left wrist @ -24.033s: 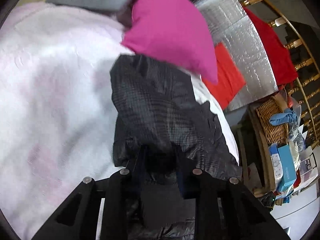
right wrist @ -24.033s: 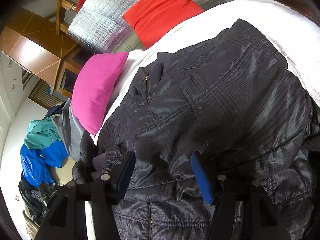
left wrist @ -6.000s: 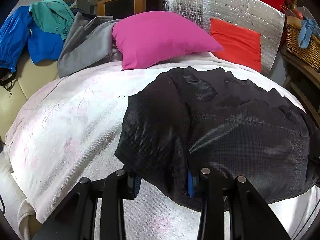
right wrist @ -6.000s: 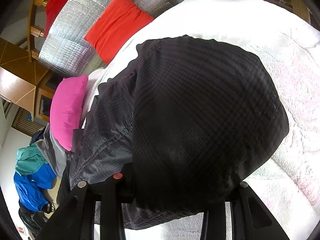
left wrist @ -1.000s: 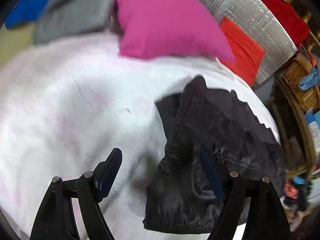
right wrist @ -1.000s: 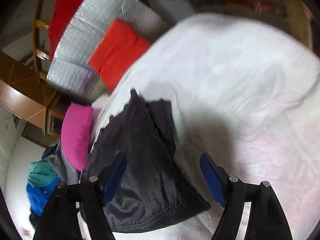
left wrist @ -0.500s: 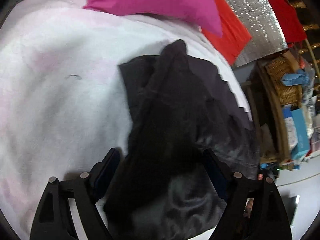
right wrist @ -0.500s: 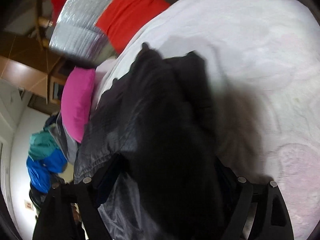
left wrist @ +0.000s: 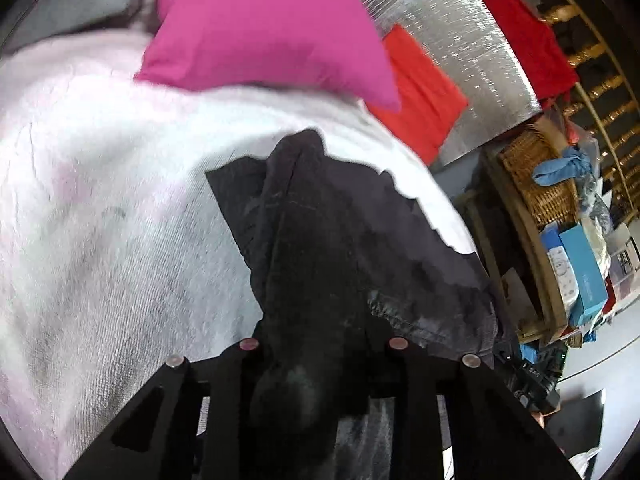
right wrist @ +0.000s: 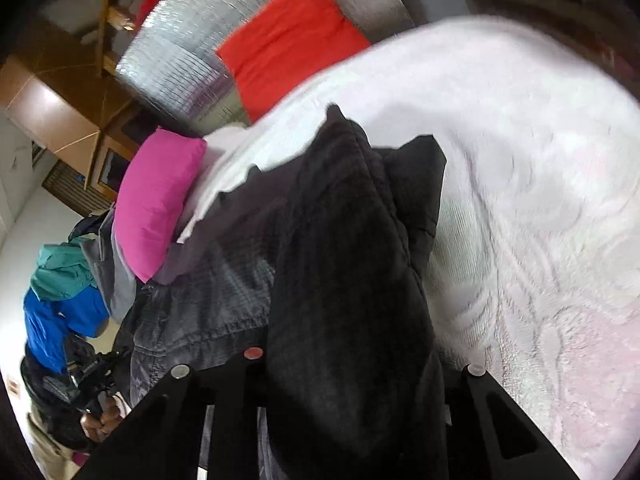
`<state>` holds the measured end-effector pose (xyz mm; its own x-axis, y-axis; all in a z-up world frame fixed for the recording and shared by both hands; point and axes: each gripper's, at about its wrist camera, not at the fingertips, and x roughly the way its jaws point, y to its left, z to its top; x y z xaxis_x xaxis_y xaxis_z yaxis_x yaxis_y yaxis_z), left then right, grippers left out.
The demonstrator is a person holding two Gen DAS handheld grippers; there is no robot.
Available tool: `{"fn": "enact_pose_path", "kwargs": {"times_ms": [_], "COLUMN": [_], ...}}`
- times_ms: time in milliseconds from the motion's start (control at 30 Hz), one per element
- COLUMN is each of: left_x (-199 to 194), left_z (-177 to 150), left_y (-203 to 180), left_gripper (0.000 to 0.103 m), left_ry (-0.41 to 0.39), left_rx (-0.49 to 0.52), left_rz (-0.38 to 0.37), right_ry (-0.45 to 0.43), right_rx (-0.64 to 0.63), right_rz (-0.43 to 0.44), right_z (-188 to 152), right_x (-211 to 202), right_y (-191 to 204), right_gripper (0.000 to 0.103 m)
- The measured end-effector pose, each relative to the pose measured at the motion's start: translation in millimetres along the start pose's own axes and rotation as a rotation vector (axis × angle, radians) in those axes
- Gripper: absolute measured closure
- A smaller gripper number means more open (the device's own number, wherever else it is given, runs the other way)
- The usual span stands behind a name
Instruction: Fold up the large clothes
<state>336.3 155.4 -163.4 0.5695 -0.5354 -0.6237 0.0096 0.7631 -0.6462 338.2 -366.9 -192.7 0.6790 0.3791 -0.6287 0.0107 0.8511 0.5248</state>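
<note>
Where white bedspread (left wrist: 100, 200) spreads, pink pillow (left wrist: 264, 28), wicker basket (left wrist: 532, 176)

A bed (left wrist: 100, 208) covered in a white and pale pink textured spread fills the room's middle. At its head a pink pillow (left wrist: 264, 28) and a red cushion (left wrist: 424, 88) lean against a silver quilted foil panel (left wrist: 460, 40). A red cloth (left wrist: 520, 20) hangs over a wooden railing (left wrist: 592, 52). Beside the bed stands a wicker basket (left wrist: 532, 176) near blue boxes (left wrist: 584, 272). In the right wrist view, a wooden cabinet (right wrist: 64, 120) meets a white wall (right wrist: 24, 216), with blue and teal garments (right wrist: 60, 300) piled below.
</note>
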Motion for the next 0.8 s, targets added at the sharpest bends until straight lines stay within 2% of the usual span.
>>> {"fn": "enact_pose_path", "kwargs": {"times_ms": [133, 200, 267, 333, 400, 433, 467, 500, 567, 633, 700, 800], "left_x": [-14, -6, 7, 24, 27, 26, 25, 23, 17, 2, -13, -41], "left_z": [3, 5, 4, 1, 0, 0, -3, -4, -9, -17, -25, -42], "left_y": [-16, -12, -1, 14, 22, 23, 25, 25, 24, 20, 10, -17], "left_gripper": [0.076, 0.076, 0.075, 0.066, 0.043, 0.037, 0.032, 0.032, 0.032, 0.032, 0.032, 0.031], "left_ry": [-0.066, -0.057, -0.011, 0.056, 0.077, 0.079, 0.081, 0.083, 0.084, 0.053, -0.007, -0.141], "left_rx": [0.058, 0.043, 0.017, -0.036, -0.072, -0.083, -0.089, -0.096, -0.116, -0.119, -0.078, 0.012], "left_rz": [-0.014, 0.021, 0.084, 0.141, 0.188, 0.215, 0.235, 0.244, 0.25, 0.285, 0.34, 0.447], "right_ry": [-0.077, -0.056, -0.009, 0.037, 0.03, 0.028, 0.033, 0.037, 0.033, -0.005, -0.045, -0.101], "right_rx": [-0.04, -0.032, 0.01, 0.054, 0.069, 0.079, 0.092, 0.108, 0.135, 0.154, 0.166, 0.187], "right_rz": [0.028, -0.008, -0.059, -0.067, -0.066, -0.08, -0.099, -0.113, -0.106, -0.119, -0.123, -0.115], "right_z": [-1, -2, -3, -4, -3, -4, -3, -4, -4, -6, -10, -23], "right_x": [-19, -11, 6, 20, 20, 16, 15, 13, 4, -14, -32, -61], "right_y": [12, 7, -8, -25, -30, -30, -31, -32, -35, -40, -42, -45], "right_gripper": [0.075, 0.075, 0.075, 0.07, 0.059, 0.054, 0.045, 0.04, 0.04, 0.039, 0.036, 0.032]}}
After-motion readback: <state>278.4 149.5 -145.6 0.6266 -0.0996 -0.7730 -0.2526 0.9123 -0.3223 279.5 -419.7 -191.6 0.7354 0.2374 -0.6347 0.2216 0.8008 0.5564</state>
